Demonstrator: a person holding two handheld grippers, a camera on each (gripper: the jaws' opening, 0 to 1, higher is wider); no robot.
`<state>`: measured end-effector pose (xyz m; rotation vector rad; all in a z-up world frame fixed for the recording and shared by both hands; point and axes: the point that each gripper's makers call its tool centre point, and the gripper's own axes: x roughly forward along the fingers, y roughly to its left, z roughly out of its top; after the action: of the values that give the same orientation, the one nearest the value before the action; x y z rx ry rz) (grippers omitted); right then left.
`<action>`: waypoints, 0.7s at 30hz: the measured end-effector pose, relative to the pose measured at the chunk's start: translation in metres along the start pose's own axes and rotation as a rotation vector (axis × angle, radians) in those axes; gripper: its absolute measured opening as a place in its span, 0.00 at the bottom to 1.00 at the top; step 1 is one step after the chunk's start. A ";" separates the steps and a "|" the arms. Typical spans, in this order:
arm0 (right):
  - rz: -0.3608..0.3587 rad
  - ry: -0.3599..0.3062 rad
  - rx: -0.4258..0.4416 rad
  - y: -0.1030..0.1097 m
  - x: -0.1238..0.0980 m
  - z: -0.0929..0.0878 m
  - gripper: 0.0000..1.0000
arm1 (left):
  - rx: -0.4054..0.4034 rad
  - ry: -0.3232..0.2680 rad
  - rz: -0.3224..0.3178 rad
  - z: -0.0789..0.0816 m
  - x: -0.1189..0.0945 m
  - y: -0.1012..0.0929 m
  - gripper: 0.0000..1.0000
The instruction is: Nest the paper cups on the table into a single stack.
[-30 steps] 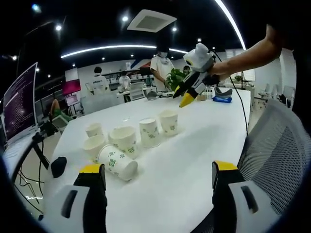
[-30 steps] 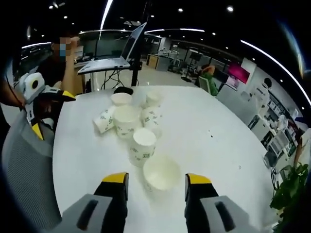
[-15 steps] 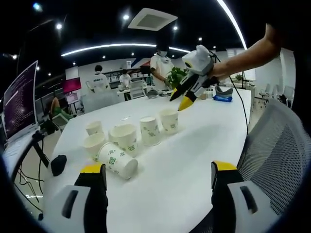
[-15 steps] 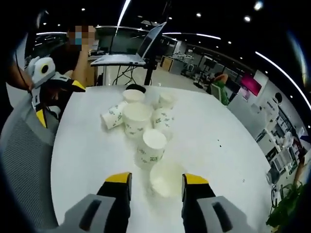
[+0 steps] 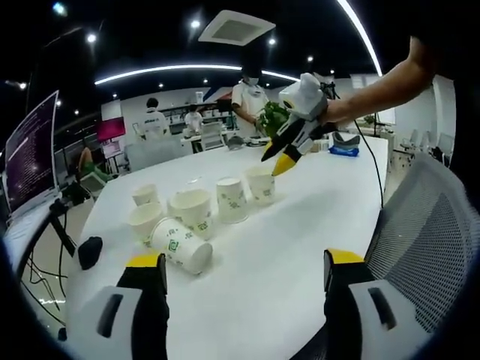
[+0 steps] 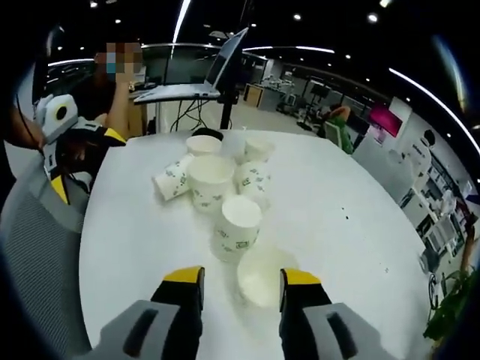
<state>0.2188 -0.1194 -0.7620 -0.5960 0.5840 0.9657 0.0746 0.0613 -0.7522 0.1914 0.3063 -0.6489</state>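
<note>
Several white paper cups with green print stand in a loose cluster on the white table (image 5: 300,247). One cup (image 5: 182,246) lies on its side at the near end. At the far end stands the end cup (image 5: 260,184), with my right gripper (image 5: 279,159) held by a hand just above it. In the right gripper view that end cup (image 6: 264,274) sits just beyond and partly between my right gripper's (image 6: 240,279) open jaws, its mouth facing up. Behind it stand a second cup (image 6: 238,226) and a wider cup (image 6: 210,180). My left gripper (image 5: 244,264) is open over the table's near edge.
A black mouse-like object (image 5: 90,253) lies near the table's left edge. A grey mesh chair (image 5: 427,225) stands at the right. A laptop on a stand (image 6: 184,90) is behind the cups. My left gripper (image 6: 64,142) hovers by the chair (image 6: 37,247). People stand in the background.
My right gripper has come lower and closer to the end cup, which now sits between its jaw tips. The left gripper has barely moved.
</note>
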 end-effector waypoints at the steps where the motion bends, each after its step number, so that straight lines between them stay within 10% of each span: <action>1: 0.002 -0.002 0.001 0.000 0.000 0.000 0.36 | 0.000 0.000 0.001 0.000 0.000 0.000 0.85; 21: -0.002 -0.003 -0.009 0.000 0.015 -0.006 0.25 | -0.008 -0.003 0.005 0.001 -0.001 0.000 0.83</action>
<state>0.2245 -0.1146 -0.7768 -0.6029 0.5761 0.9676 0.0747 0.0617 -0.7509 0.1831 0.3052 -0.6429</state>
